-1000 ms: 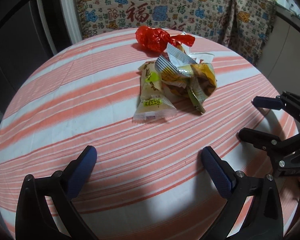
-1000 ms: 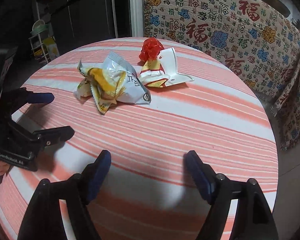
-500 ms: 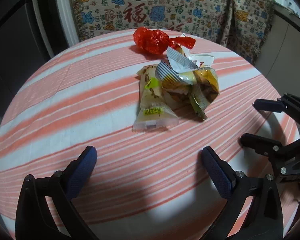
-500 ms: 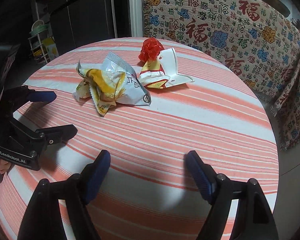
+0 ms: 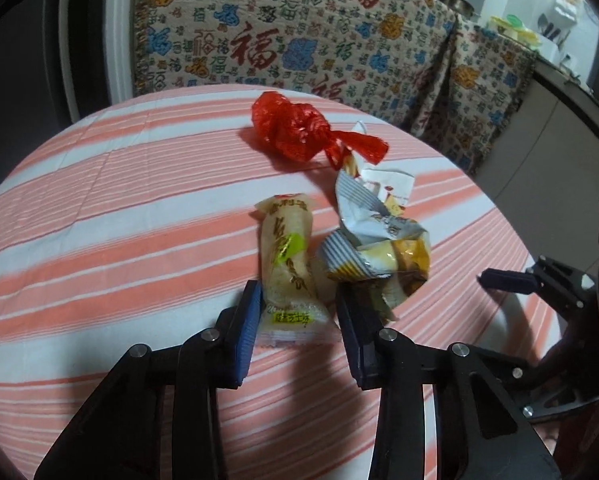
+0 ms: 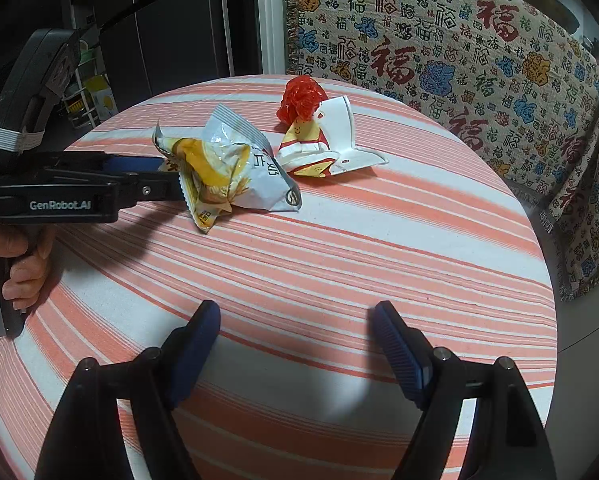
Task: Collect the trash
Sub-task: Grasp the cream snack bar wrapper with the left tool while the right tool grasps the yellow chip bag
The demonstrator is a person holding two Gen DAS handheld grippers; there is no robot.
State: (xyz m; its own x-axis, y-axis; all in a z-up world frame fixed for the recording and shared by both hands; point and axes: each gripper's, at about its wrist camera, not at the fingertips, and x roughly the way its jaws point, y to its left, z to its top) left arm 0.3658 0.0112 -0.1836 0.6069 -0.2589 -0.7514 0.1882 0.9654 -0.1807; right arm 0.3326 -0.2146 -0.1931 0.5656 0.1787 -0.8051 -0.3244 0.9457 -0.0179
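Note:
A pale yellow snack wrapper [image 5: 287, 264] lies on the striped round table [image 5: 111, 216]. My left gripper [image 5: 295, 320] has its jaws narrowed around the wrapper's near end, pads at or very near its edges. A crumpled silver-yellow chip bag [image 5: 375, 248] lies right beside it, also in the right wrist view [image 6: 235, 168]. A red plastic bag [image 5: 295, 132] and a white-red paper wrapper [image 6: 323, 140] lie farther back. My right gripper [image 6: 295, 344] is open and empty over bare cloth, and shows at the right of the left wrist view [image 5: 539, 288].
A patterned cloth [image 5: 299, 40] hangs over furniture behind the table. Dark cabinets [image 6: 171, 32] stand at the left. The table edge drops off on the right [image 6: 547, 280]. My left gripper's body reaches in from the left of the right wrist view [image 6: 79, 192].
My left gripper has moved forward to the pale wrapper and its jaws have narrowed around it. The right gripper has stayed in place, open.

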